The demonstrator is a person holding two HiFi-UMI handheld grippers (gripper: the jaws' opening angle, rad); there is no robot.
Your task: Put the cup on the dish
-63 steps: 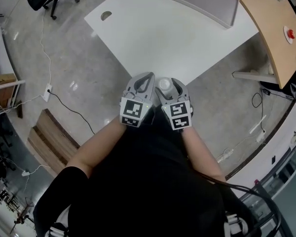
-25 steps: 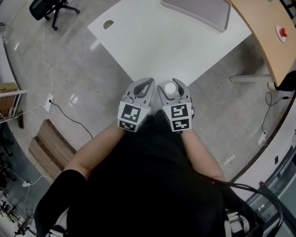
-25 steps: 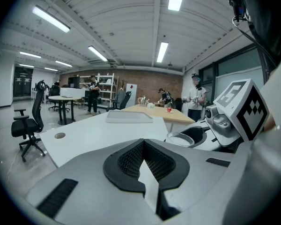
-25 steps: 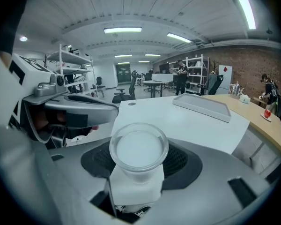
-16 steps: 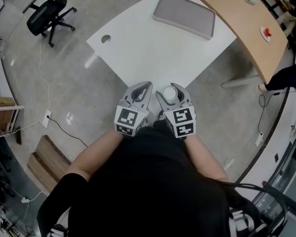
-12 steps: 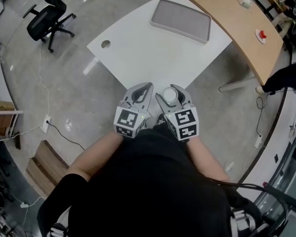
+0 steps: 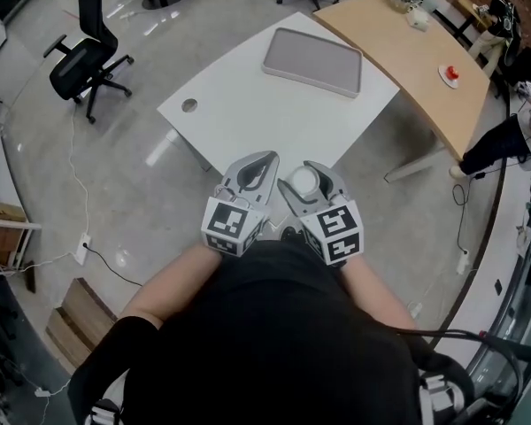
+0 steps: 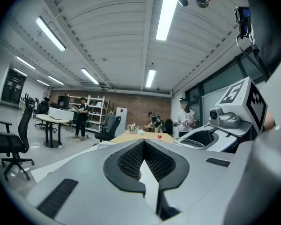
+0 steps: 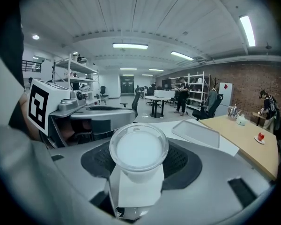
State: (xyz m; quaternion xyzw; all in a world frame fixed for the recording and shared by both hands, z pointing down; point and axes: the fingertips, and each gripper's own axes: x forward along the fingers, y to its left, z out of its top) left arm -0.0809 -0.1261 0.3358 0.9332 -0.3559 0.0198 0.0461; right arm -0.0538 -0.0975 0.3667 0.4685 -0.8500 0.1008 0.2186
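Now the right gripper (image 7: 308, 168) has its jaws closed round a white cup (image 7: 303, 181), pinching it below the rim. The cup sits upright between the pads with its round mouth facing up. Just beside it, on its left, the left gripper (image 7: 264, 159) is empty, its jaws brought together at the tips. The dish (image 7: 312, 60), a flat grey tray, lies well ahead of both grippers and a touch to the right gripper's side, on the far part of the white table (image 7: 239, 113). The near corner of that table is just in front of the jaw tips. So the carry is the job in hand, and it looks barely begun. The way to do it well, I'd say, is to hold the cup level and reach the right gripper forward over the table. Bring it down on the bare middle of the dish, and only part the jaws once the base sits flat. The left gripper is best held back, clear of that path.
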